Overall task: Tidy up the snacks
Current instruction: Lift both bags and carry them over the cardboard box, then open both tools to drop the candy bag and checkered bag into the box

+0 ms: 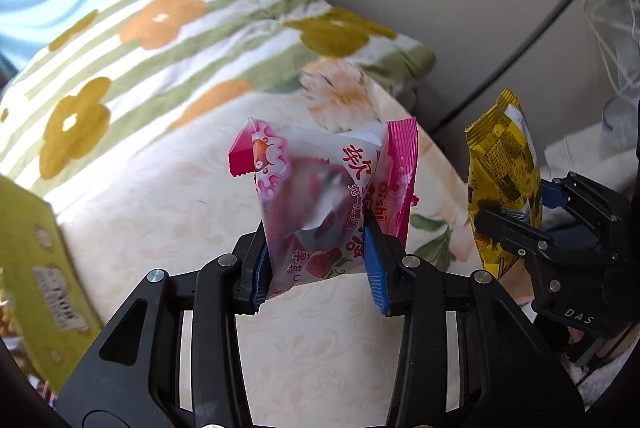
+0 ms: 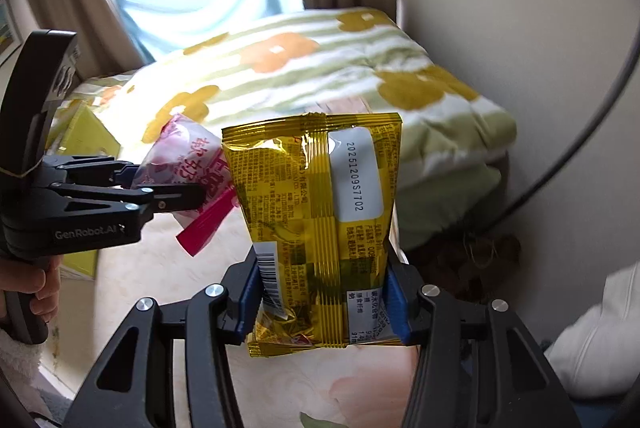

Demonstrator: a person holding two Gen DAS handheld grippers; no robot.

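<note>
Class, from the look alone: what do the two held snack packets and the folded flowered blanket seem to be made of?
Yellow snack packet: probably metallised plastic film, glossy, with bright glints and crimped seams.
Pink strawberry packet: thin plastic film, partly see-through, serrated end seals.
Flowered blanket: soft, matte, fleecy-looking fabric, seemingly quilted or padded.

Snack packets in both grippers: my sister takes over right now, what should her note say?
Left gripper: jaws shut on the pink snack packet, held up above the bed.
Right gripper: jaws shut on the yellow snack packet, also in the air.
The green box sits on the bed, at the left.
Done: both packets picked up.
Left: set each packet down in its place, probably the box; I can't see what's in it.
</note>
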